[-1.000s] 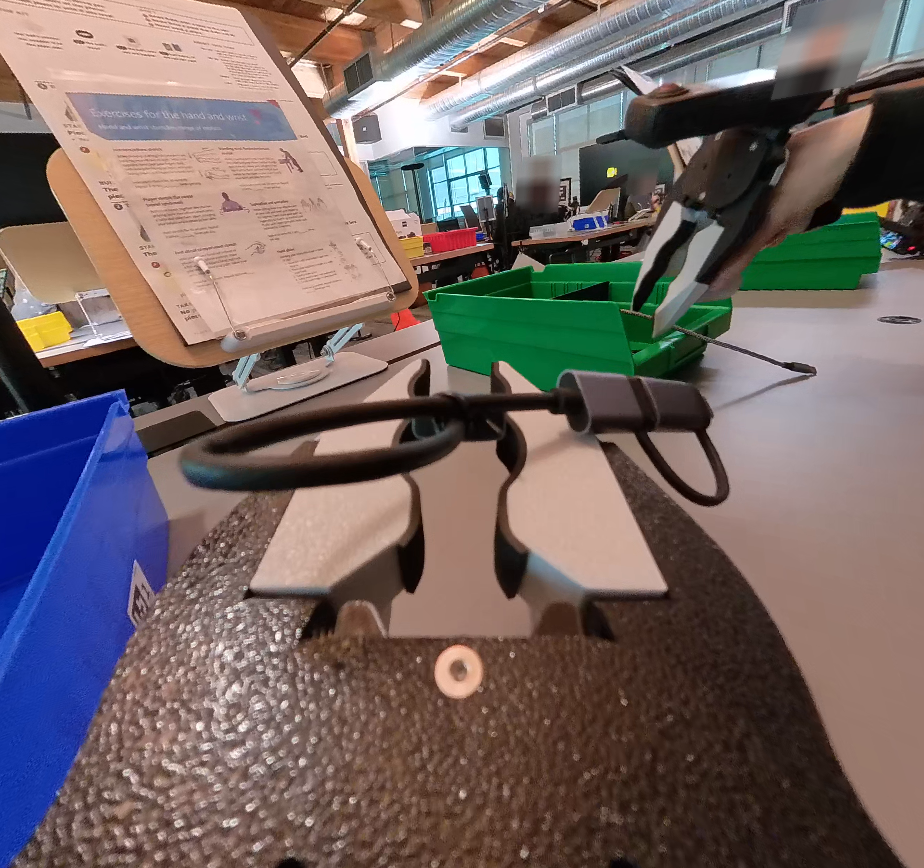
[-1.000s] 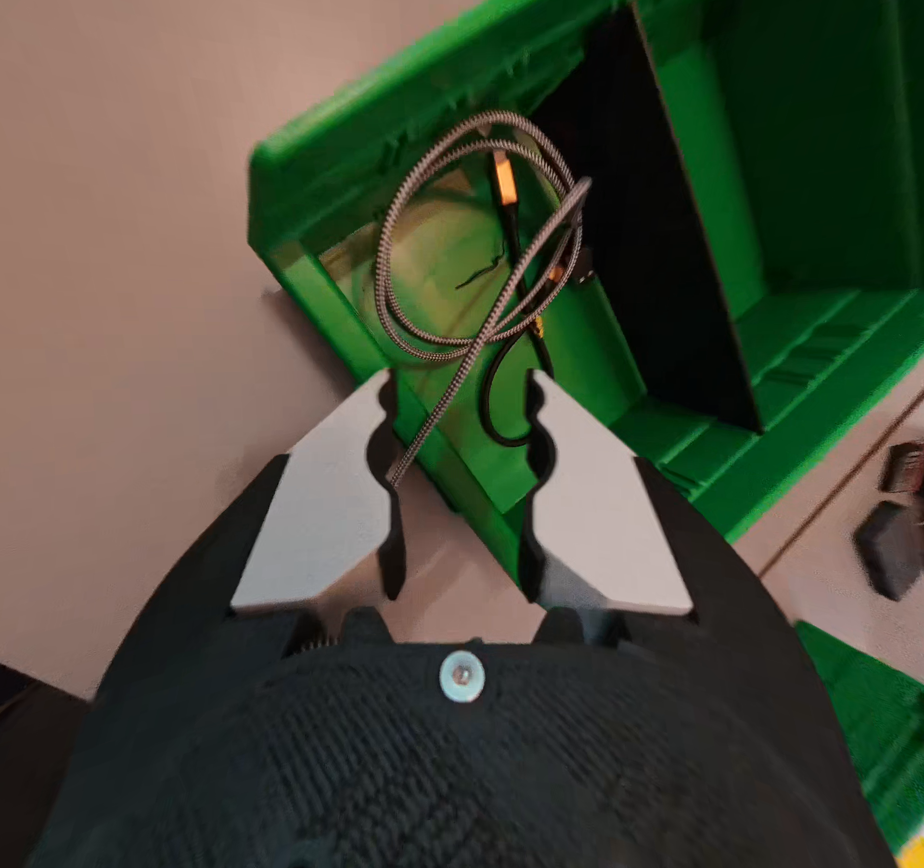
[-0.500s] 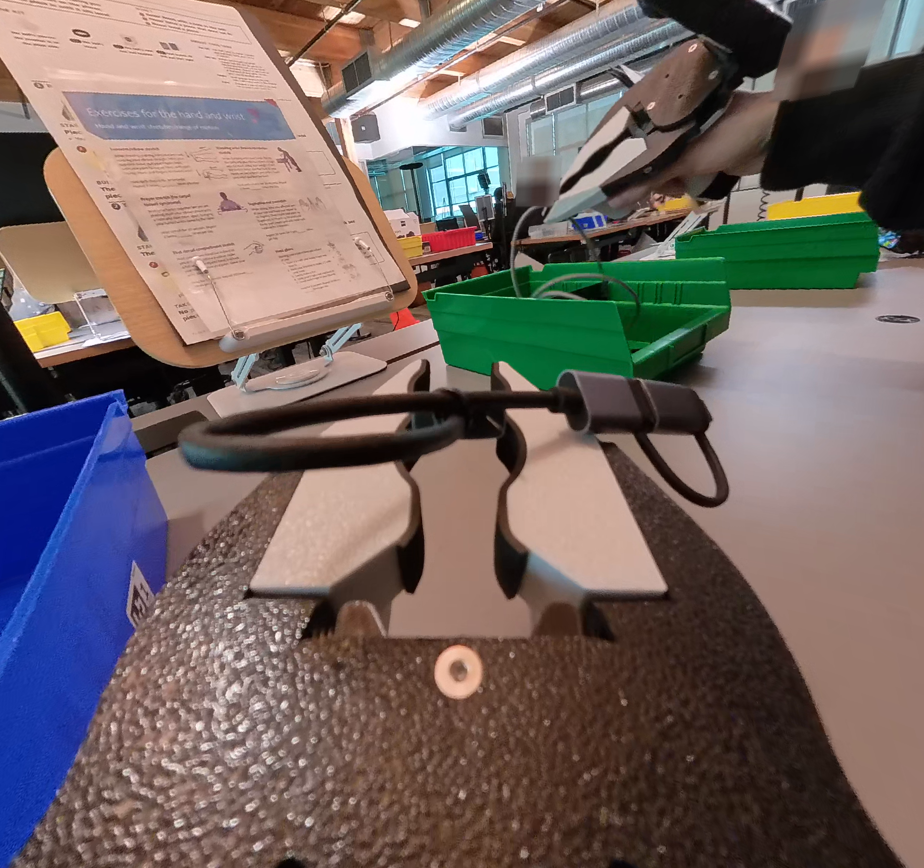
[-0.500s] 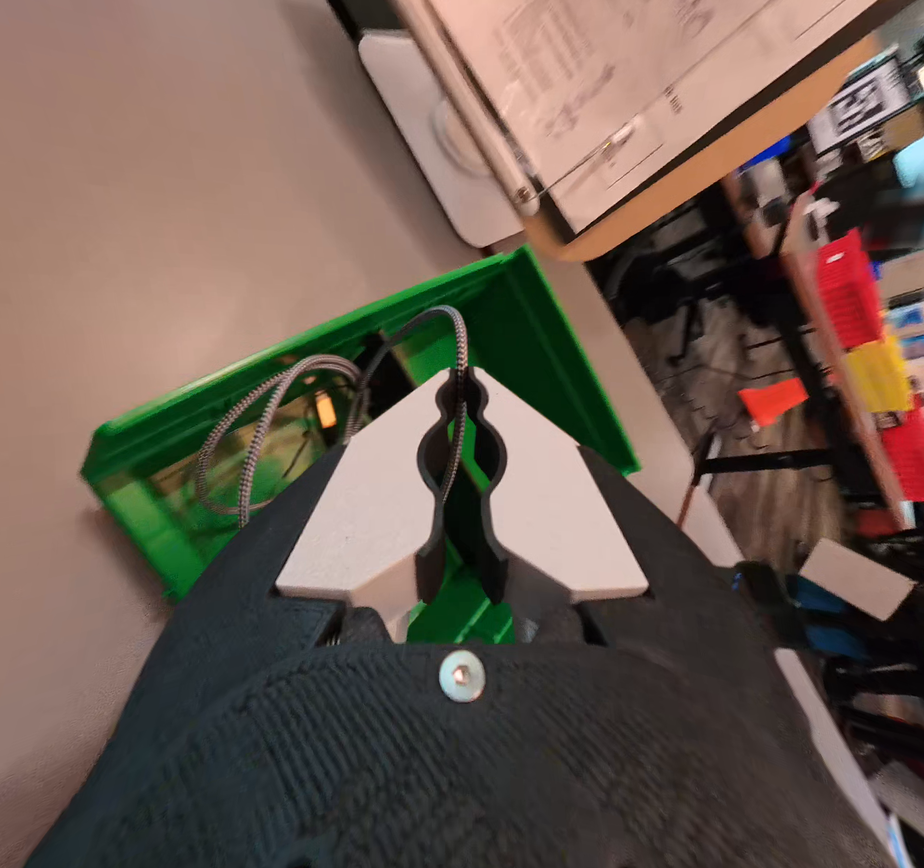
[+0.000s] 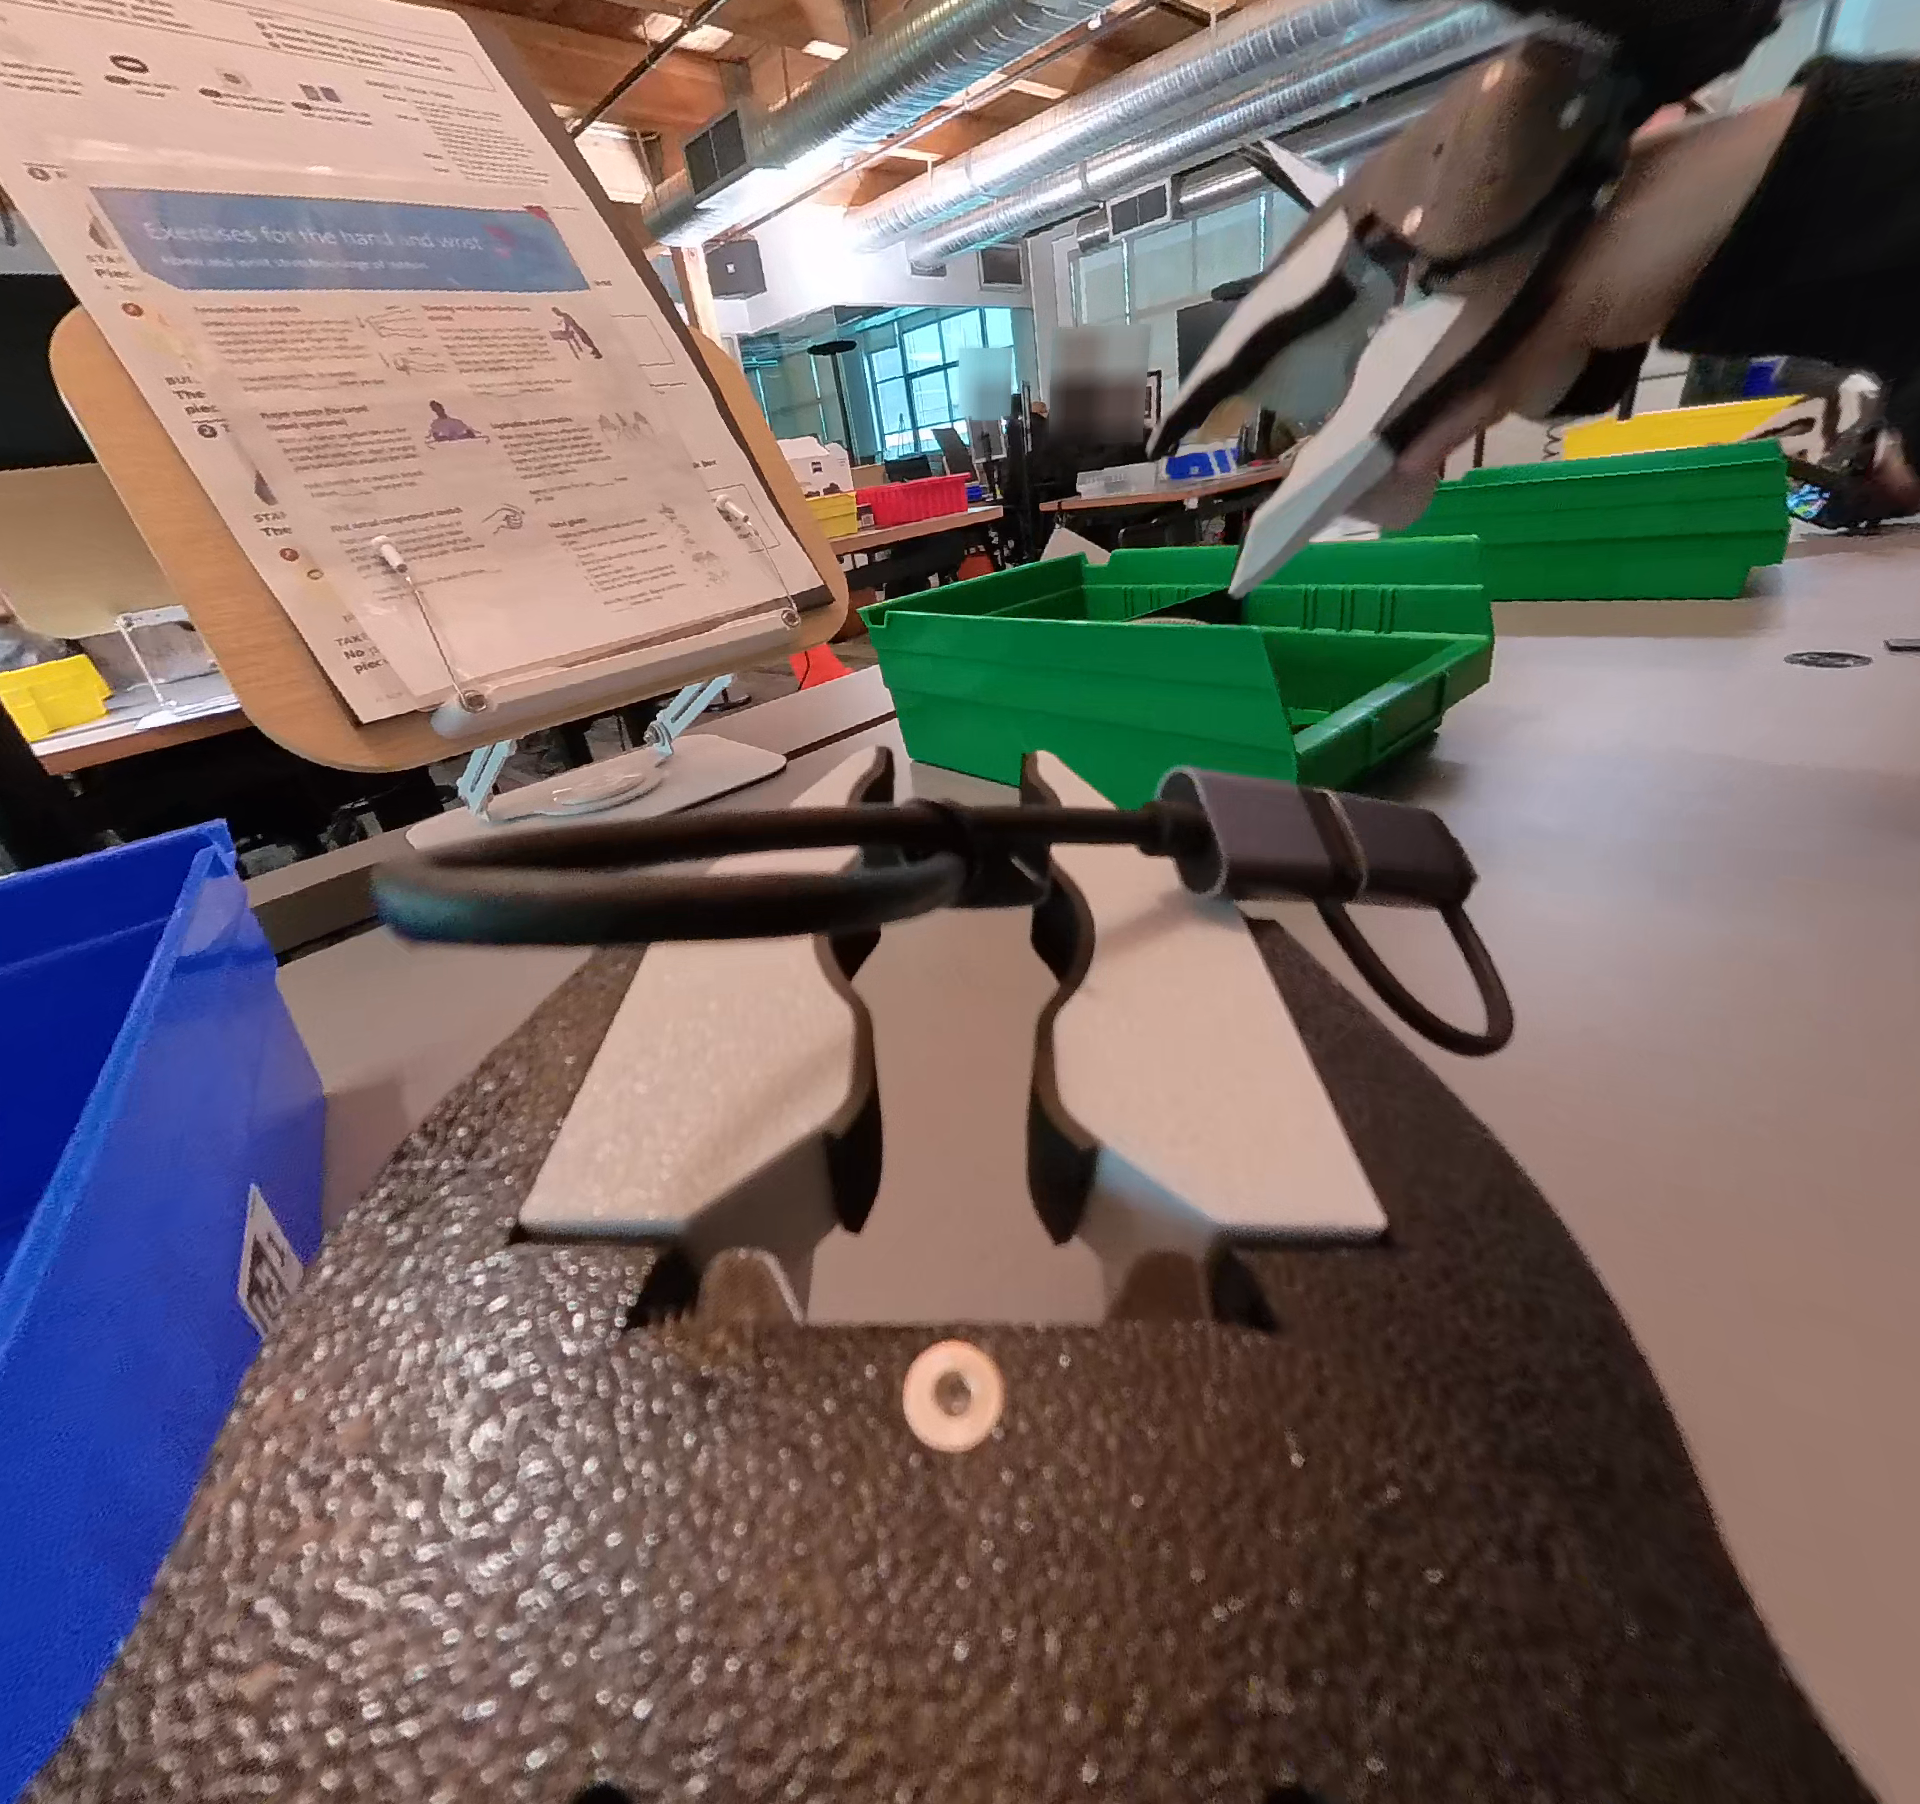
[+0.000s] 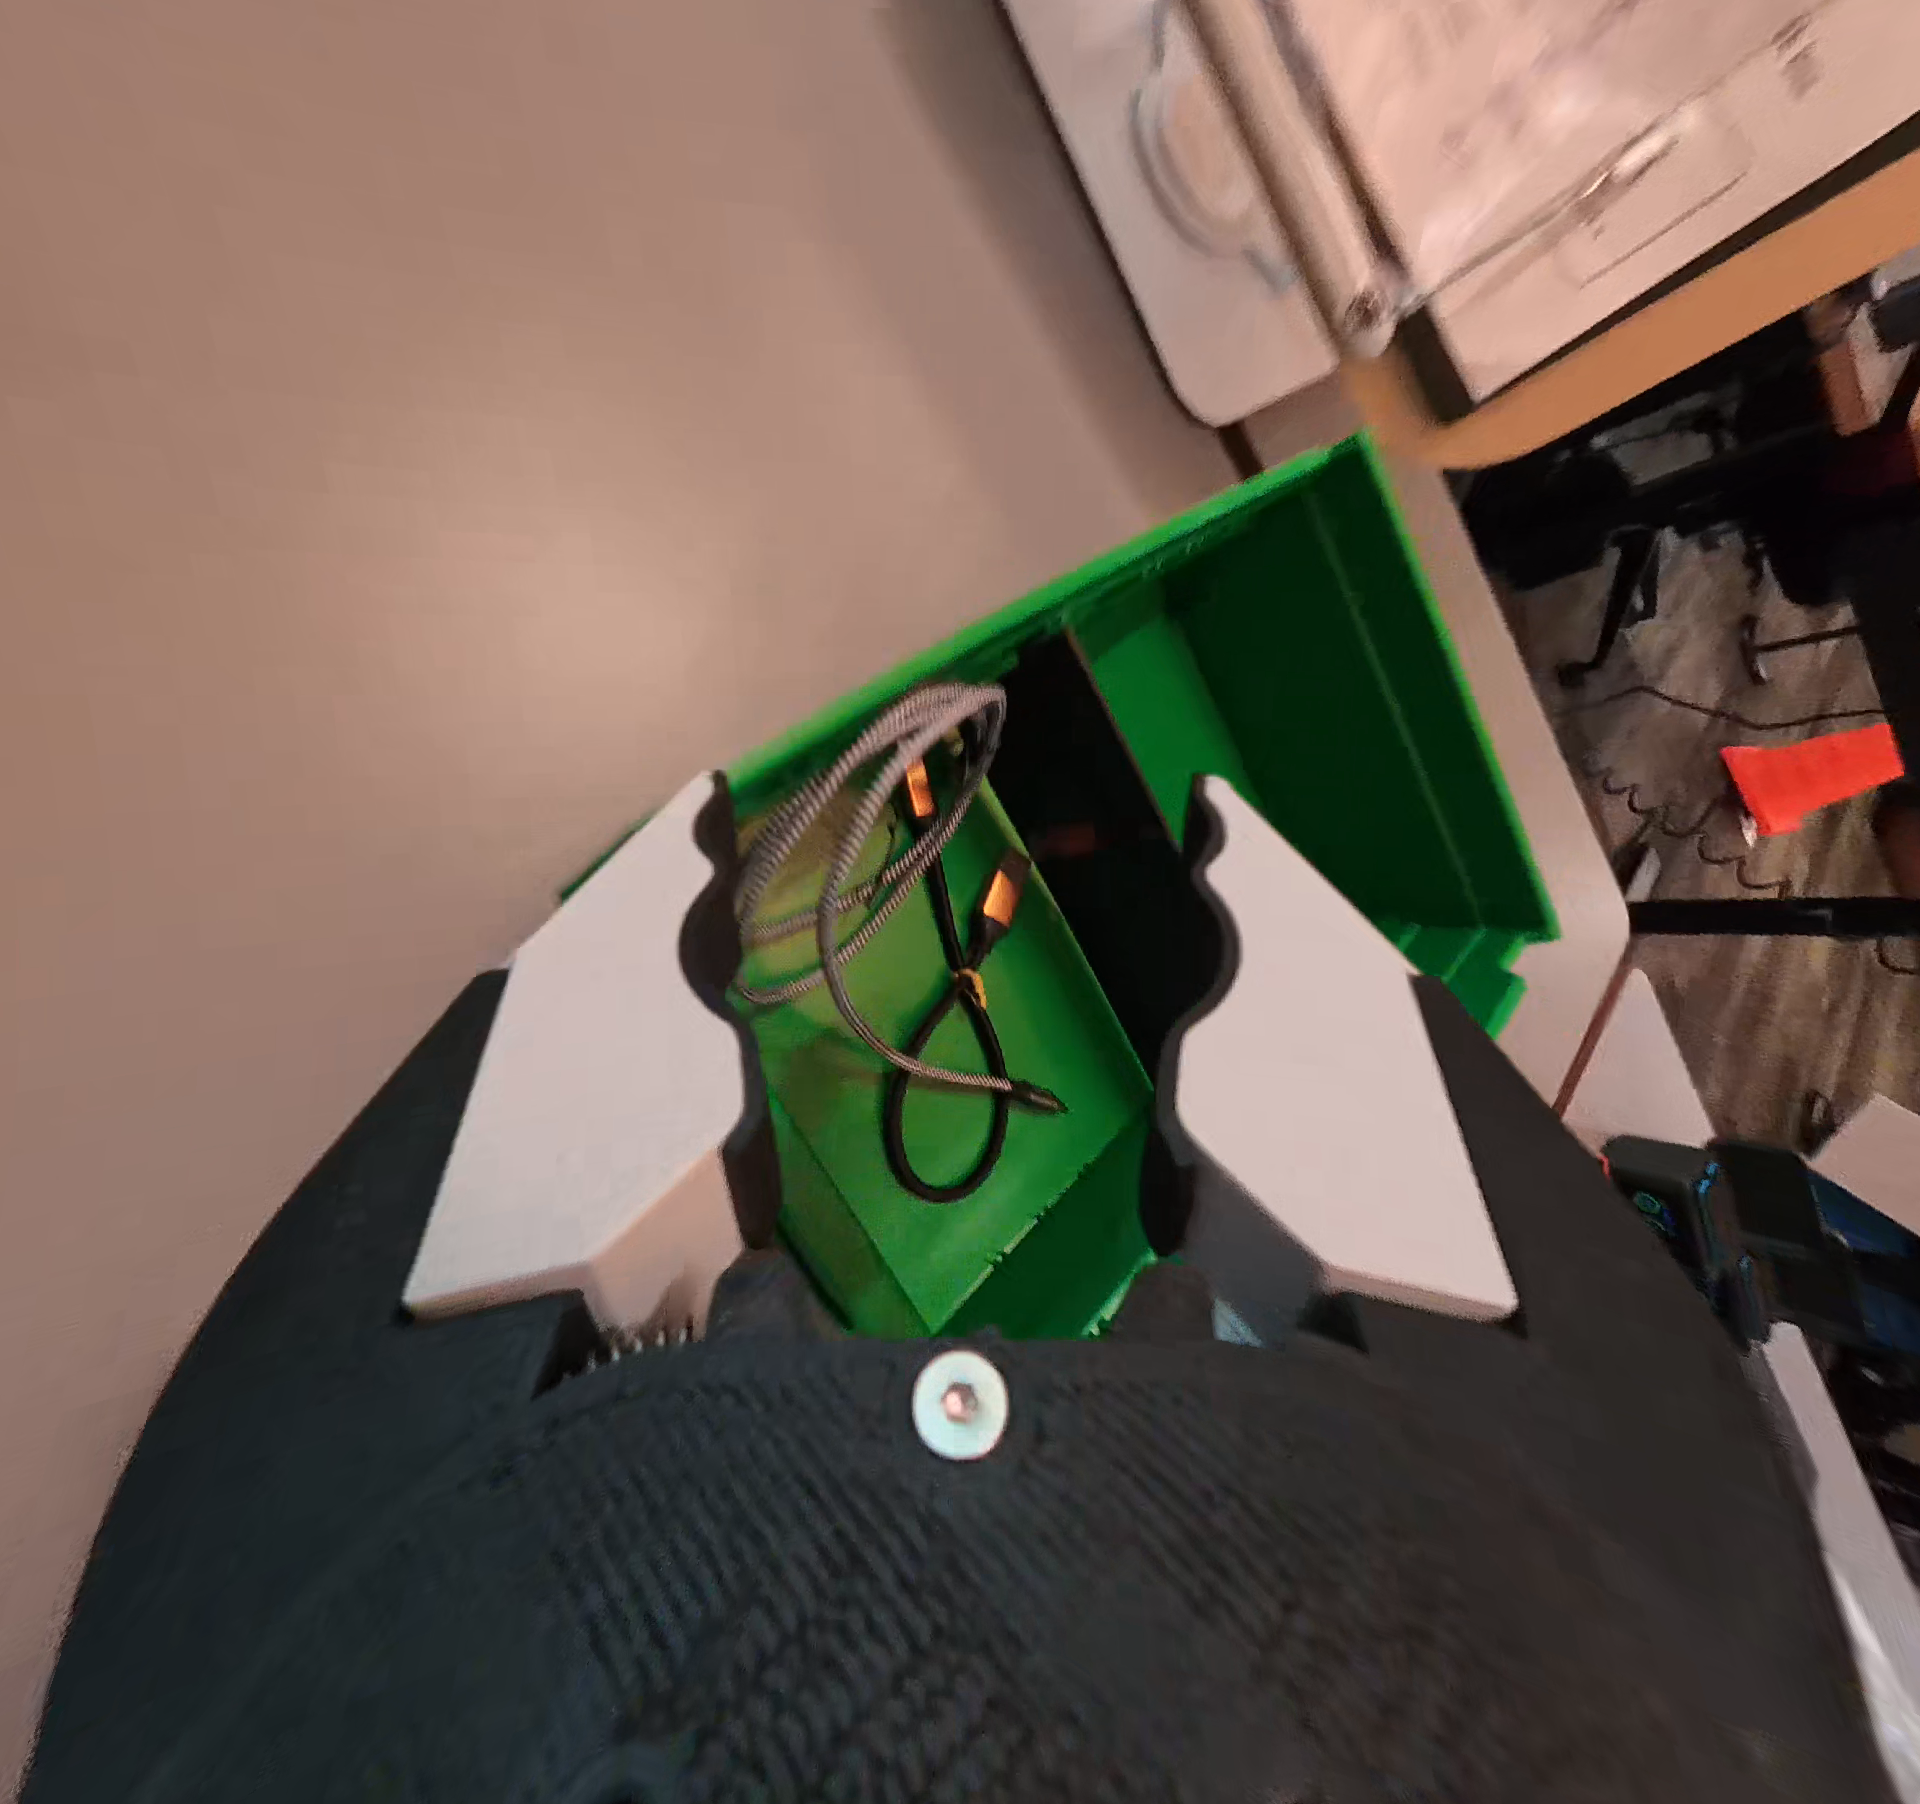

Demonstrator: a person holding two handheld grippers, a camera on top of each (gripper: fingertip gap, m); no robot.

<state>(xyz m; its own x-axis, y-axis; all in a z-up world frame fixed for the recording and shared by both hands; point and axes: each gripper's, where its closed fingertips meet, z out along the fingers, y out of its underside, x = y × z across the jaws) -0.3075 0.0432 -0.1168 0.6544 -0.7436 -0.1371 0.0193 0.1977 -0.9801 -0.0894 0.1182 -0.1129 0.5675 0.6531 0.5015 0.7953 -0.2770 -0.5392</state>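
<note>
Left claw pinching a black cable, right claw spread over the green bin.

My left claw (image 5: pixel 956 819) grips the black cable (image 5: pixel 665 881) at frame centre, above the table (image 5: pixel 1662 923). My right claw (image 6: pixel 961 881) gapes empty over the green bin (image 6: pixel 1299 611); a braided cable (image 6: pixel 831 902) and an orange-tipped one lie inside. Blue bin (image 5: pixel 125 1079) lower left.
</note>
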